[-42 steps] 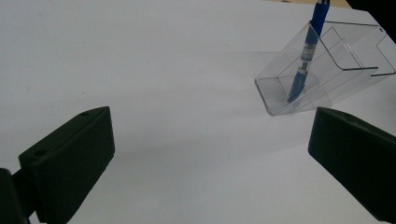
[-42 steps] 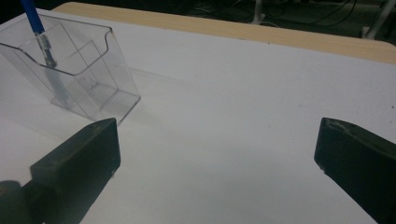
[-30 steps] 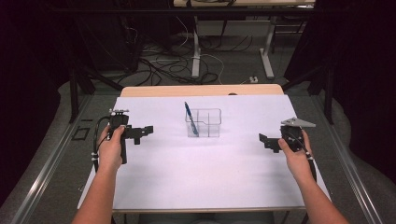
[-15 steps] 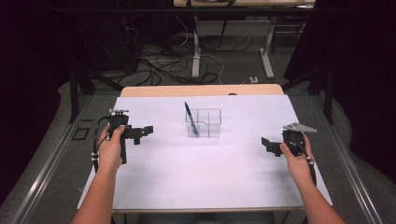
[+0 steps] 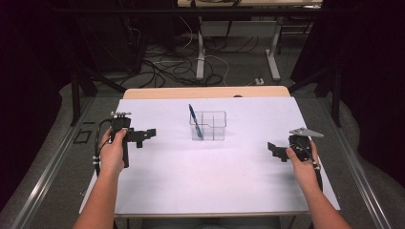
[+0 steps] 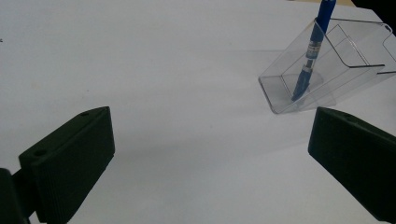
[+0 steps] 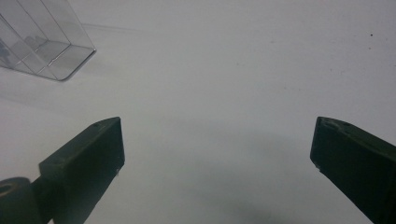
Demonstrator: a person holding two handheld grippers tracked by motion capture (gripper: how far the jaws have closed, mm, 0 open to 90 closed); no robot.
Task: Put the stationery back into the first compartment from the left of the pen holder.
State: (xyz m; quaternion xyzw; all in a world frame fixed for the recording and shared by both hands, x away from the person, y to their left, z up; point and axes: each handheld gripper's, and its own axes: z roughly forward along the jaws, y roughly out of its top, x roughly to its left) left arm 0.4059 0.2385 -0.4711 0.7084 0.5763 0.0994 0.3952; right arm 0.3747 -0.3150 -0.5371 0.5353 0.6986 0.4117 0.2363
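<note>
A clear plastic organiser box [image 5: 209, 125] with several compartments stands at the middle of the white table [image 5: 215, 176]. A blue pen [image 5: 195, 121] leans upright in its left compartment. My left gripper [image 5: 145, 136] hovers left of the box, open and empty, its jaws pointing toward the box. In the left gripper view the box [image 6: 327, 70] and the pen [image 6: 310, 51] lie ahead to the right, beyond my left gripper [image 6: 210, 154]. My right gripper [image 5: 274, 150] is at the right side, open and empty. The right gripper view has the box corner [image 7: 42, 42] at top left, past my right gripper [image 7: 217, 158].
The white sheet covers most of the wooden table, whose bare far edge [image 5: 205, 92] shows behind it. Cables [image 5: 162, 67] and table legs [image 5: 201, 47] lie on the dark floor beyond. Metal rails [image 5: 43, 176] run along both sides.
The right gripper has drifted slightly nearer and to the right. The left gripper has hardly moved.
</note>
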